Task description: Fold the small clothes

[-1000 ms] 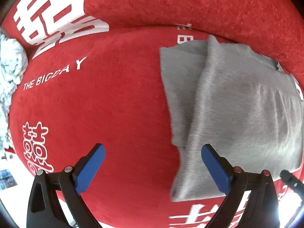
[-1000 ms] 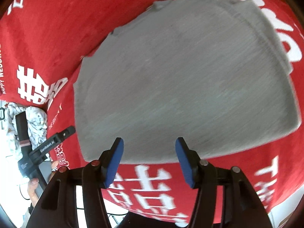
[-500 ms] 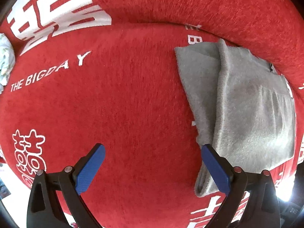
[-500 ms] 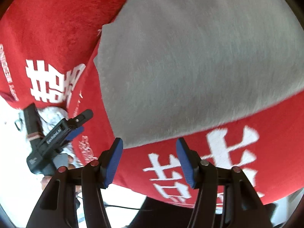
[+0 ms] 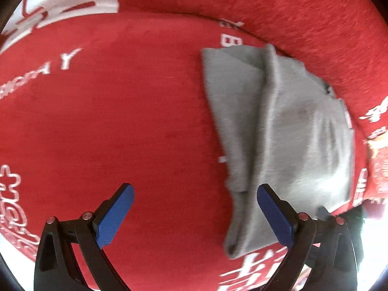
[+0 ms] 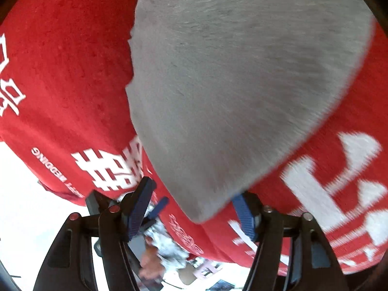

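A grey knit garment (image 5: 286, 140) lies folded on a red cloth (image 5: 116, 126) with white lettering. In the left wrist view it lies to the right, its near corner by my right blue fingertip (image 5: 274, 215). My left gripper (image 5: 194, 215) is open and empty, just above the red cloth. In the right wrist view the garment (image 6: 237, 77) fills the upper middle and its near corner lies between the jaws. My right gripper (image 6: 194, 206) is open around that corner, not shut on it.
The red cloth (image 6: 63, 77) drapes over a front edge in the right wrist view, with bright floor below. The other handheld gripper and a hand (image 6: 150, 259) show beneath that edge. A raised red fold (image 5: 266, 7) runs behind the garment.
My right gripper has moved in close to the garment's near corner, which now lies between the jaws. My left gripper has shifted left and forward, so the garment sits further right.
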Demonstrator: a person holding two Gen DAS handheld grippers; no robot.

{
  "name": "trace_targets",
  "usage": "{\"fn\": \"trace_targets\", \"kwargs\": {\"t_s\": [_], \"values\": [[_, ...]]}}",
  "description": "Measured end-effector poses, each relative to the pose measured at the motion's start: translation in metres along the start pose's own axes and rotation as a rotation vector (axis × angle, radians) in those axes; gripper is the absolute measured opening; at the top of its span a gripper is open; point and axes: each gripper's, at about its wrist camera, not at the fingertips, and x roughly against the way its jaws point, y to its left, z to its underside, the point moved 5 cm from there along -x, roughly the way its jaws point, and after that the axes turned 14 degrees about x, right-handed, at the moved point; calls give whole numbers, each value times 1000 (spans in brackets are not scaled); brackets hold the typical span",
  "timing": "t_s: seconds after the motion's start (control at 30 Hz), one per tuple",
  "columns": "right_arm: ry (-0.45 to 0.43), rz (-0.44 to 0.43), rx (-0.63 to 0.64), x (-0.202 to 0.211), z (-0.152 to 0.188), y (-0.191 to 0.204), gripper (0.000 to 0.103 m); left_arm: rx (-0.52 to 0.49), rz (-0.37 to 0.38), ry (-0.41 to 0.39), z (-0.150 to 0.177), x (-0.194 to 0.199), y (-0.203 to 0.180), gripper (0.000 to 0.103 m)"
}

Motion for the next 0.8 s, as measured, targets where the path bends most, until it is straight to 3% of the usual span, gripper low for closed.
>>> {"fn": "trace_targets", "kwargs": {"t_s": [0.07,0.17,0.3,0.43,0.53,0.63,0.7,0.73,0.8], "values": [[12,-19,-23,-5,-5,3,69,8,58,28,-1,-4,-6,101],[32,-48,-45,-7,-10,10,8,62,156,92,-3,-12,-13,101],[18,-148,53,15,-19,42,8,130,290,158,-12,-19,-26,101],[37,-175,120,27,-23,64,8,132,404,205,-17,-21,-53,101],[65,-150,149,24,-22,66,8,76,425,219,-19,-23,-79,101],[109,-100,165,20,-15,58,8,-25,373,193,-17,-22,-106,101],[158,-41,178,18,-7,49,8,-97,291,152,-15,-25,-122,73],[180,-10,189,18,-4,46,8,-122,247,141,-14,-27,-122,65],[276,113,236,21,4,36,13,-150,173,120,-14,-31,-122,40]]}}
